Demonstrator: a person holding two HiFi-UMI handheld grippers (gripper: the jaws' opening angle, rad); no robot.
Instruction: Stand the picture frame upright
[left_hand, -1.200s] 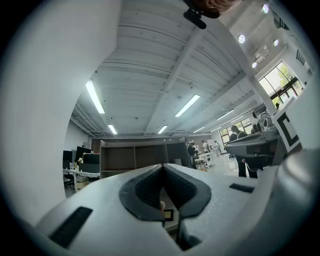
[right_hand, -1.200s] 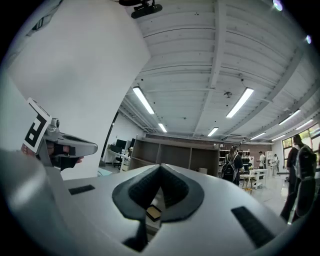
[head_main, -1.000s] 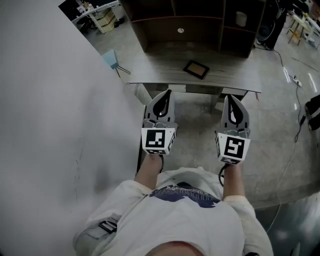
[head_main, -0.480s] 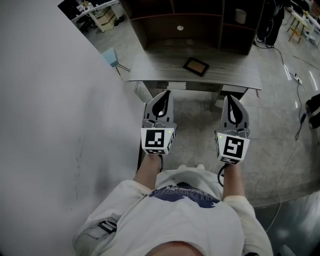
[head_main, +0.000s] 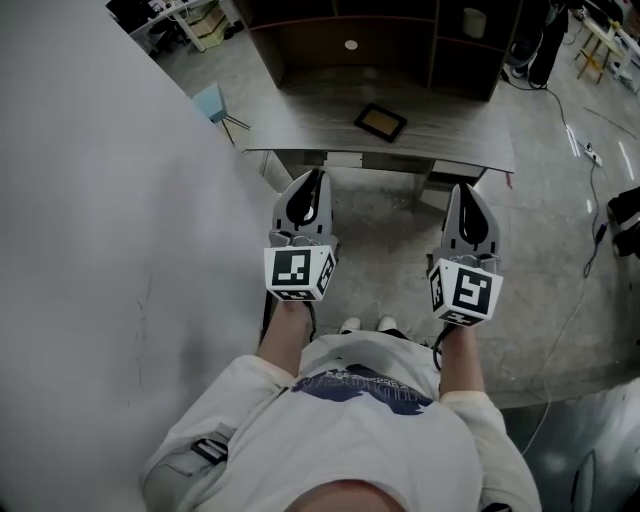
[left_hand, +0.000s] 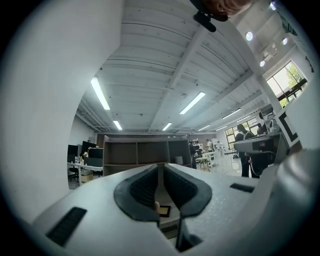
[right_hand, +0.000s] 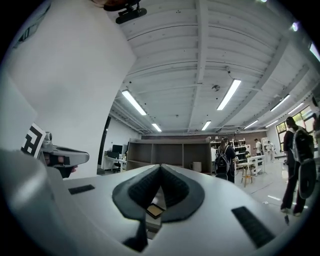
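The picture frame (head_main: 380, 122), dark-rimmed with a tan face, lies flat on the grey desk (head_main: 450, 140) ahead. Both grippers are held level in front of the person, short of the desk's near edge and apart from the frame. My left gripper (head_main: 309, 181) is shut but for a hair-thin slit that has just appeared, with nothing in it. My right gripper (head_main: 467, 194) is shut and empty. Each gripper view shows the frame far off below the jaw tips: picture frame (left_hand: 164, 210) past the left gripper (left_hand: 160, 167), picture frame (right_hand: 154, 210) past the right gripper (right_hand: 160, 166).
A dark shelf unit (head_main: 390, 40) stands on the back of the desk, holding a white cup (head_main: 475, 22). A large white wall (head_main: 100, 250) runs close along the left. Cables (head_main: 590, 150) lie on the floor at right. People (right_hand: 295, 160) stand farther off to the right.
The person has stepped towards the desk; shoe tips now show below. The two grippers stand a little wider apart in the head view. The frame lies flat as before.
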